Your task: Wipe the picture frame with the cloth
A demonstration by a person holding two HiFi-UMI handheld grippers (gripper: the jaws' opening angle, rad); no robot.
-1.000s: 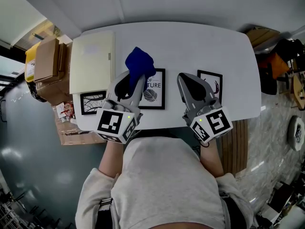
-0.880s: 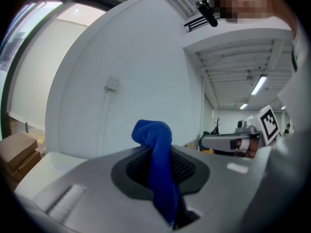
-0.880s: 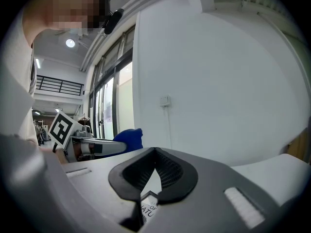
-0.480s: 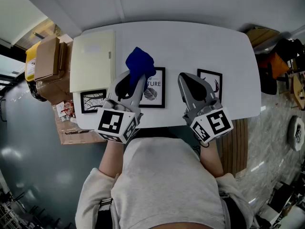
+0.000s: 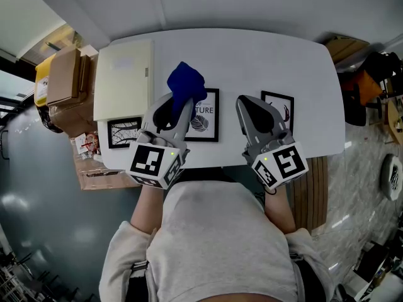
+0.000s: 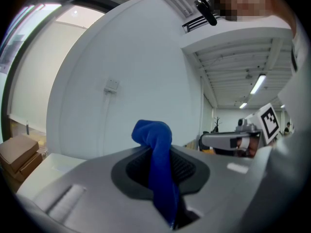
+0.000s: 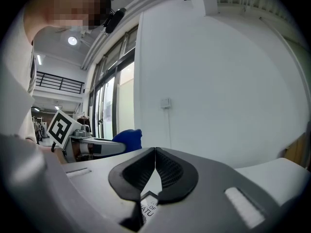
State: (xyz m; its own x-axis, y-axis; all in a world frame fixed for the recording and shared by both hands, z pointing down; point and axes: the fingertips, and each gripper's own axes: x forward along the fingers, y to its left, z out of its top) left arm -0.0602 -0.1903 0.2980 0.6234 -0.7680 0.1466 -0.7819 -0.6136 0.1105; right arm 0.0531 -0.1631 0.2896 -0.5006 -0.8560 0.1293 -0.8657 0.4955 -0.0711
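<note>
The left gripper [image 6: 158, 152] is clamped on a blue cloth [image 6: 154, 139], which runs down between its ribbed pads and bunches up in a loose knot past the tips. From the head view this bundle hangs over the upper left corner of the middle picture frame [image 5: 205, 116], a black-edged print lying flat near the middle of the table's front edge; whether the cloth touches the frame or is held just above it cannot be told from here. The right gripper [image 7: 155, 152] has its jaws drawn together with the tips touching and nothing held, and a bit of lettered print shows through the gap below the pads. It sits over the strip of white table [image 5: 252, 58] between the middle frame and the right picture frame [image 5: 281, 109], which lies towards the table's right edge. A third, the left picture frame [image 5: 121, 133], lies near the front left corner. Behind it a cream board [image 5: 123, 80] covers the left side of the table up to the far edge. Cardboard boxes [image 5: 63, 80] stand just off the table's left edge.
</note>
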